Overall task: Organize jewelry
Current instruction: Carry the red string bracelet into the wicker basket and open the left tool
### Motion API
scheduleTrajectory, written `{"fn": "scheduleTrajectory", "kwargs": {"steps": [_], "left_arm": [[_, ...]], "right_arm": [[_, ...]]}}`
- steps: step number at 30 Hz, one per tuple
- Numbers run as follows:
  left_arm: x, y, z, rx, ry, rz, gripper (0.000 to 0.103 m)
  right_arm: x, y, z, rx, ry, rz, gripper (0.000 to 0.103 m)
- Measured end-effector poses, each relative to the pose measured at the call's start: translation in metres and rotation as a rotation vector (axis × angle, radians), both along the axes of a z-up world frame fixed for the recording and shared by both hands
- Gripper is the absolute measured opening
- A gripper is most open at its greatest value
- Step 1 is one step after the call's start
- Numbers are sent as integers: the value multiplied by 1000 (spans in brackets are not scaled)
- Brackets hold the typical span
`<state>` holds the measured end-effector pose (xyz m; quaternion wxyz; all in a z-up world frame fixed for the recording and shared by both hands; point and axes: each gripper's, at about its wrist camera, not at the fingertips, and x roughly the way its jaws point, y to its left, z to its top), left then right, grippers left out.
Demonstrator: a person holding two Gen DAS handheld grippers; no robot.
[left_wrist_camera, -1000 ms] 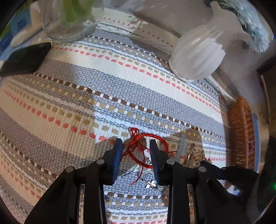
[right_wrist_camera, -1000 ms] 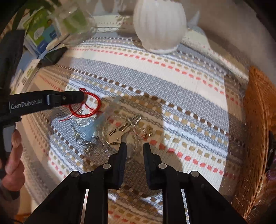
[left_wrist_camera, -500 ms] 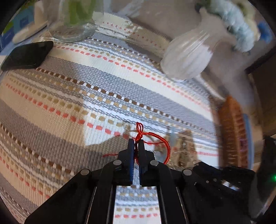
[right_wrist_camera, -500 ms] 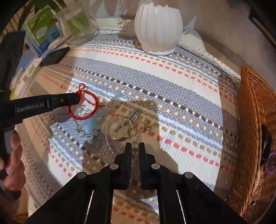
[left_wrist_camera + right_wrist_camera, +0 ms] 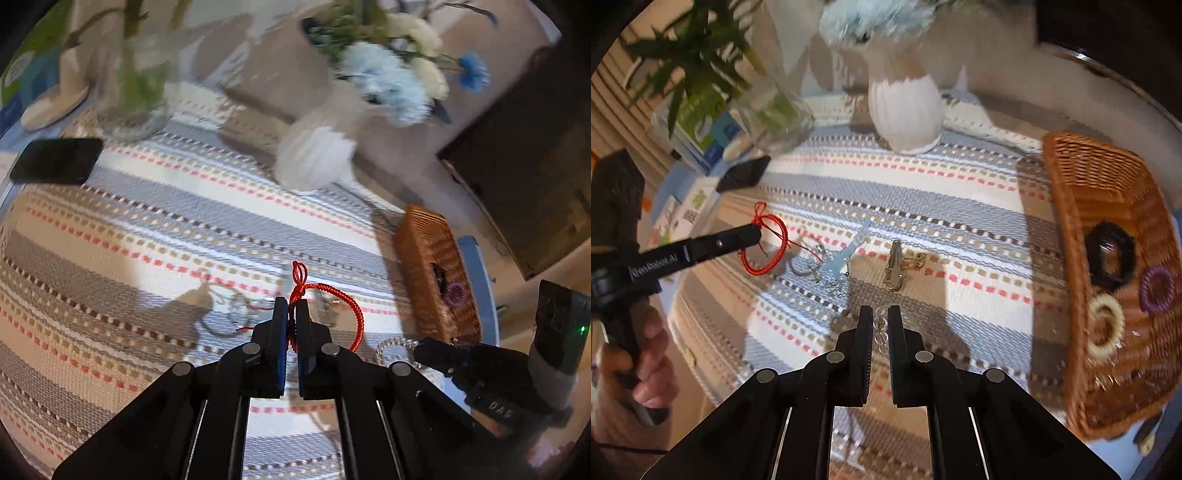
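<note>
Two hand-held grippers hang above the striped cloth, broad bare weave mid-frame. The left hand-held gripper pinches a red cord, loop trailing lower right, knot upward. The right hand-held gripper clamps clear beads, strand running toward the camera. Basket at right edge.
</note>
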<state>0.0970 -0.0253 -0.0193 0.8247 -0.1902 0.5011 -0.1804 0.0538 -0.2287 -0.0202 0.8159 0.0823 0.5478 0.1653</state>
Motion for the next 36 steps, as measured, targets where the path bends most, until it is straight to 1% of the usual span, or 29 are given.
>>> {"fn": "scheduleTrajectory", "kwargs": {"steps": [3, 7, 11, 15, 19, 23, 24, 27, 32, 34, 36], "left_arm": [[-4, -12, 14, -6, -26, -40, 2], [-5, -40, 31, -27, -62, -114, 2], [-1, -79, 46, -38, -89, -190, 2], [11, -133, 54, -52, -96, -282, 2], [26, -190, 49, -49, -87, -356, 2], [39, -248, 27, -35, -40, -412, 2], [40, -257, 24, -30, -32, -420, 2], [43, -293, 5, 4, -1, -456, 2], [42, -321, -18, 53, 25, -482, 2], [40, -327, -20, 69, 21, -488, 2], [39, -329, -19, 67, 19, -492, 2]], "right_arm": [[-12, -15, 20, 5, -28, -46, 8], [-32, -43, 48, 2, -78, -131, 8], [-44, -77, 72, -43, -139, -215, 8], [-41, -121, 81, -82, -154, -295, 8], [-30, -167, 70, -94, -129, -352, 8], [-11, -205, 44, -102, -80, -373, 8], [-6, -213, 36, -99, -65, -379, 8], [6, -234, 15, -89, -25, -385, 8], [11, -246, 1, -75, 8, -368, 7], [12, -246, -1, -71, 17, -350, 8], [11, -246, -1, -60, 20, -333, 8]]}}
